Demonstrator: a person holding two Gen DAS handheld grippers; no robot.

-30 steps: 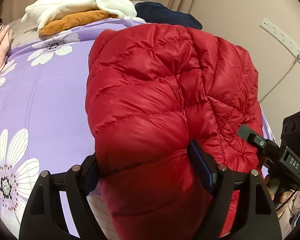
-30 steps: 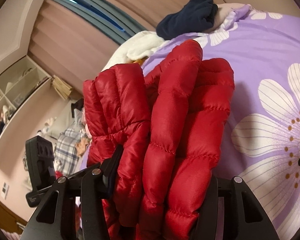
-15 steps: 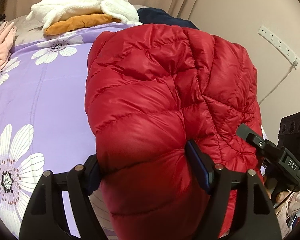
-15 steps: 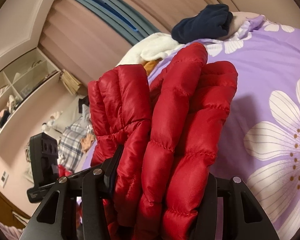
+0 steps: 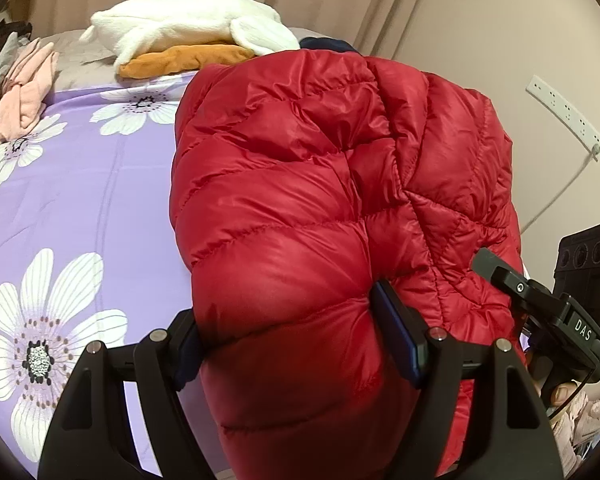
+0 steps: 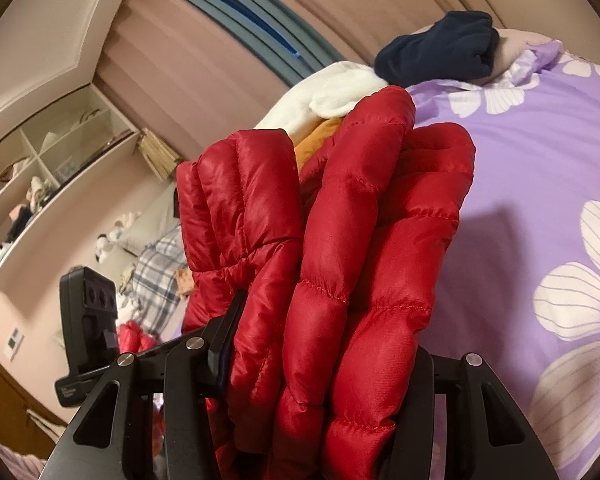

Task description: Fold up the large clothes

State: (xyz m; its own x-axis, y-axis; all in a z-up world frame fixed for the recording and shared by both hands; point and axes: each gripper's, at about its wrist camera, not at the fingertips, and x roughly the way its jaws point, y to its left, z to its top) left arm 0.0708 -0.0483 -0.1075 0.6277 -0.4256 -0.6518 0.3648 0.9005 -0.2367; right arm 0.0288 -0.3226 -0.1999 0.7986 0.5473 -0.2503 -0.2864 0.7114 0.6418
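Observation:
A folded red puffer jacket [image 5: 320, 184] is held up above the purple flowered bedspread [image 5: 80, 184]. My left gripper [image 5: 288, 332] is shut on one thick end of the bundle, its pads pressing in from both sides. In the right wrist view the same red jacket [image 6: 340, 248] shows as several stacked quilted layers, and my right gripper [image 6: 324, 344] is shut on them. The right gripper's black body [image 5: 556, 304] appears at the right edge of the left wrist view. The left gripper's body [image 6: 88, 320] shows at the lower left of the right wrist view.
A white fleece garment [image 5: 188, 26] lies over an orange one [image 5: 188, 60] at the far end of the bed. A pink garment [image 5: 24, 88] sits at the left. A navy garment [image 6: 440, 48] rests near the pillow. A wall with a power strip [image 5: 564, 116] runs along the right.
The left wrist view has risen and pulled back, so the jacket sits lower in frame and more of the far bed shows. The right view has rolled slightly. Both grips are unchanged.

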